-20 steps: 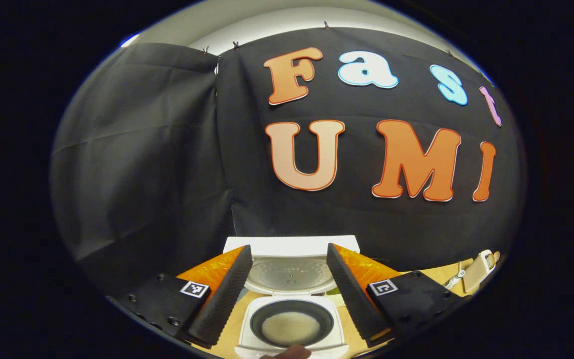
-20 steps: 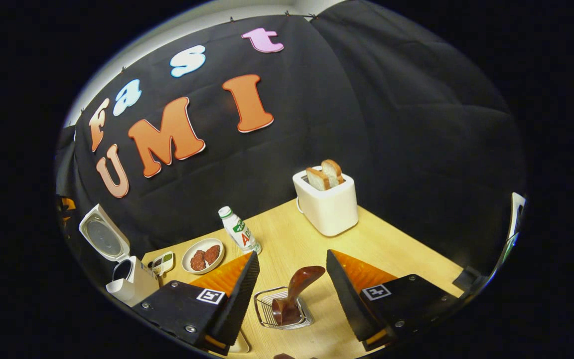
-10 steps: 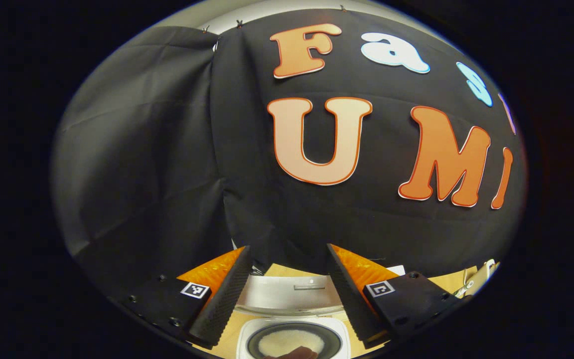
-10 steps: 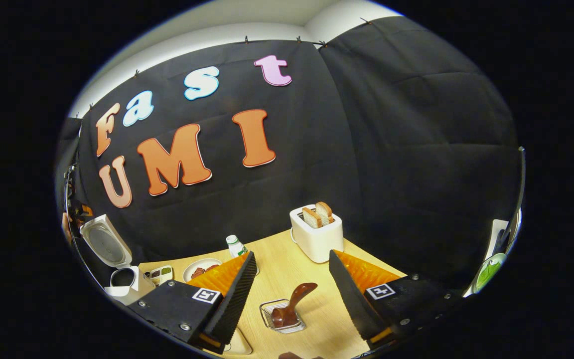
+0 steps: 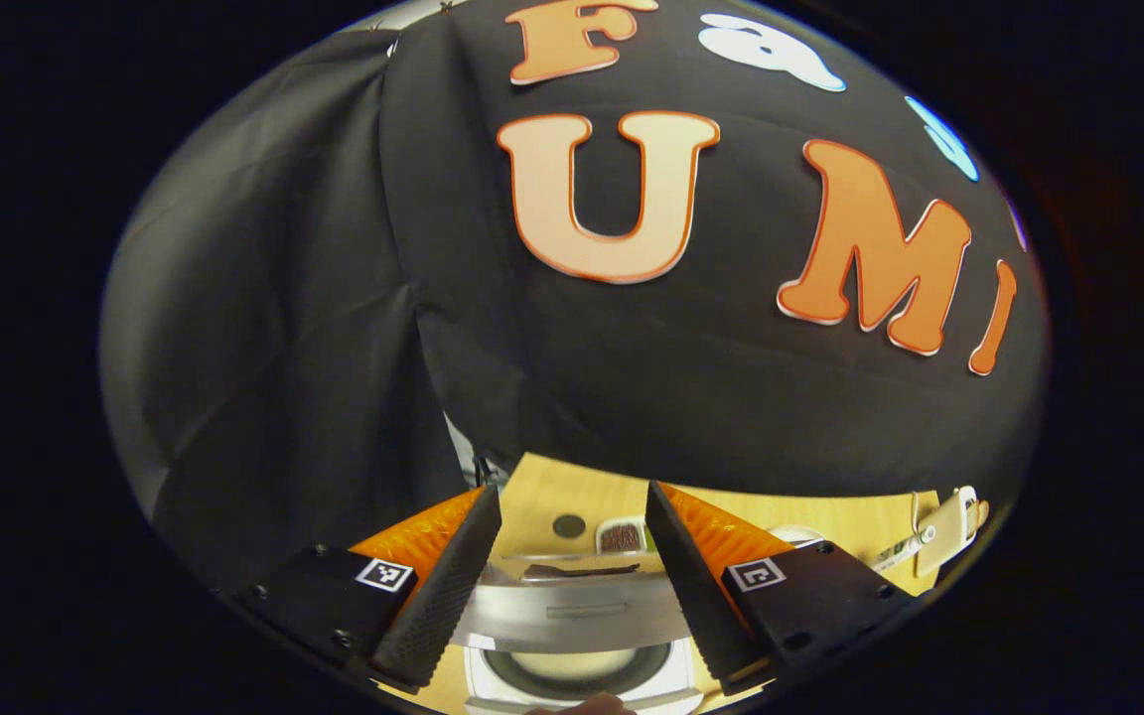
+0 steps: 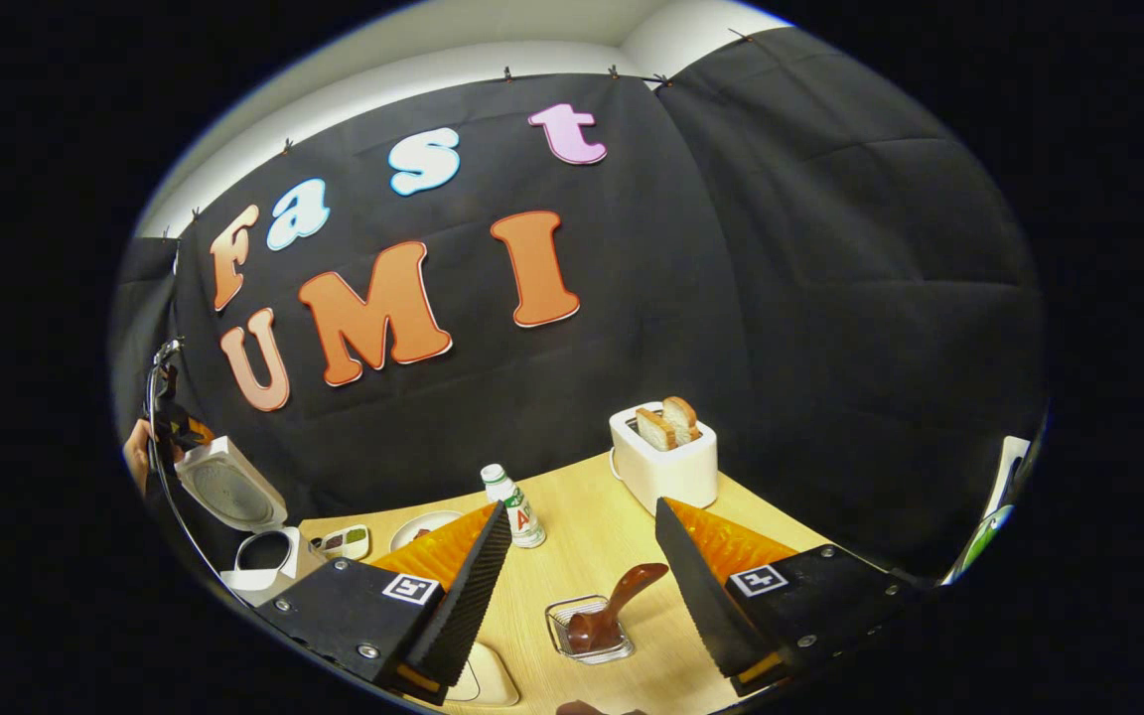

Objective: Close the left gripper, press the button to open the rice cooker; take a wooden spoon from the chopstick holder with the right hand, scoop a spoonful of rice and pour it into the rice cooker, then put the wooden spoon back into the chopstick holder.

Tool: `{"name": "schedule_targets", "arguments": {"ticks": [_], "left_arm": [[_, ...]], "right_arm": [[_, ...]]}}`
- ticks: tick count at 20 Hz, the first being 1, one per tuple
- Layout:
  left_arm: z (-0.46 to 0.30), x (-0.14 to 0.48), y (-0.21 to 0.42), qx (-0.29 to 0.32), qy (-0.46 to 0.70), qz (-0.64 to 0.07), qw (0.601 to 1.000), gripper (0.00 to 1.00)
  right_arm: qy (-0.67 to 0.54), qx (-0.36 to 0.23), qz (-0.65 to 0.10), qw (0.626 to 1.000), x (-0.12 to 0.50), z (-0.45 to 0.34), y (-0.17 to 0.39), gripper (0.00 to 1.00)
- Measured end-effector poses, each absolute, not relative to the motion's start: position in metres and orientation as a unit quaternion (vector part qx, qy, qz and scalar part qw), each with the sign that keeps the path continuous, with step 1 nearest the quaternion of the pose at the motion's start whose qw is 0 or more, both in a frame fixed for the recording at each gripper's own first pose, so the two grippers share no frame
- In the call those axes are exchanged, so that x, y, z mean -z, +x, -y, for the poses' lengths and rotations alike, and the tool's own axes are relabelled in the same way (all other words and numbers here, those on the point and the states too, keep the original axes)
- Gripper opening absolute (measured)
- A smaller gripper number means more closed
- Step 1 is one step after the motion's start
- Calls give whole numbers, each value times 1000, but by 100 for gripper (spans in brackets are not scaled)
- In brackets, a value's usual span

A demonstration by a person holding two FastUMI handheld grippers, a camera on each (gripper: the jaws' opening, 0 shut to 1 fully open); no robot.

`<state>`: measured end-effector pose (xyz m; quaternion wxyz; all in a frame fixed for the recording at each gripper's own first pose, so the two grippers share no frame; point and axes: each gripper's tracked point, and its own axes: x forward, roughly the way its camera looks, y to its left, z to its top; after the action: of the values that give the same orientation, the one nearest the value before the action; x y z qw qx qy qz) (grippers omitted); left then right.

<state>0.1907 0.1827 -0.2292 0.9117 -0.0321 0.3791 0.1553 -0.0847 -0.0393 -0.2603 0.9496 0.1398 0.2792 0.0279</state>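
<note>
Your left gripper hangs above the rice cooker, fingers spread, gripping nothing. Your right gripper, likewise released, hovers over the wooden spoon.

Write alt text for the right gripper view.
The right gripper hangs open above a wooden spoon standing in a wire holder on a wooden table. Farther off stand a toaster with bread, a bottle and the open rice cooker.
</note>
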Motion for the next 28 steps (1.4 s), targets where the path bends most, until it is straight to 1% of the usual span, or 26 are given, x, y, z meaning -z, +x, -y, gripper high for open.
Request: {"name": "schedule_targets", "arguments": {"ticks": [3, 5, 6, 10, 15, 16, 17, 18, 19, 20, 21, 22, 23, 24, 26, 27, 28], "left_arm": [[-169, 271, 138, -158, -57, -461, 872, 100], [-166, 281, 113, -159, -50, -484, 859, 100], [-164, 278, 110, -162, -50, -495, 852, 100], [-161, 315, 74, -174, -56, -536, 824, 100], [-153, 378, 40, -181, -86, -608, 768, 100], [-153, 378, 40, -185, -96, -616, 760, 100], [-159, 382, 47, -190, -90, -603, 769, 100], [-153, 377, 37, -190, -94, -618, 757, 100], [-157, 378, 43, -189, -92, -606, 767, 100], [-152, 378, 38, -190, -95, -615, 760, 100], [-157, 376, 44, -190, -92, -603, 769, 100], [-156, 377, 41, -193, -93, -602, 769, 100], [-157, 377, 45, -197, -92, -587, 780, 100], [-155, 380, 42, -200, -94, -582, 782, 100], [-140, 376, 47, -181, -123, -557, 802, 100], [-130, 368, 49, -169, -134, -540, 813, 100], [-127, 348, 51, -161, -127, -514, 833, 100]], "right_arm": [[144, -46, -279, 948, 261, 36, -78, 91], [147, -58, -282, 946, 263, 34, -75, 91], [146, -63, -283, 946, 264, 33, -73, 91], [142, -90, -288, 943, 278, 19, -62, 91], [128, -120, -292, 940, 278, 9, -54, 91], [128, -124, -294, 939, 278, 6, -54, 91], [129, -130, -294, 938, 278, 4, -52, 91], [129, -133, -294, 937, 278, 2, -51, 91], [129, -138, -294, 937, 278, 0, -51, 91], [127, -142, -293, 937, 277, -3, -50, 91], [127, -147, -292, 937, 277, -7, -49, 91], [126, -152, -290, 936, 275, -10, -49, 91], [123, -156, -289, 936, 274, -14, -48, 91], [119, -161, -287, 937, 273, -17, -47, 91], [107, -171, -280, 939, 268, -23, -44, 91], [100, -175, -274, 941, 263, -28, -41, 91], [93, -181, -265, 942, 256, -35, -39, 91]]}}
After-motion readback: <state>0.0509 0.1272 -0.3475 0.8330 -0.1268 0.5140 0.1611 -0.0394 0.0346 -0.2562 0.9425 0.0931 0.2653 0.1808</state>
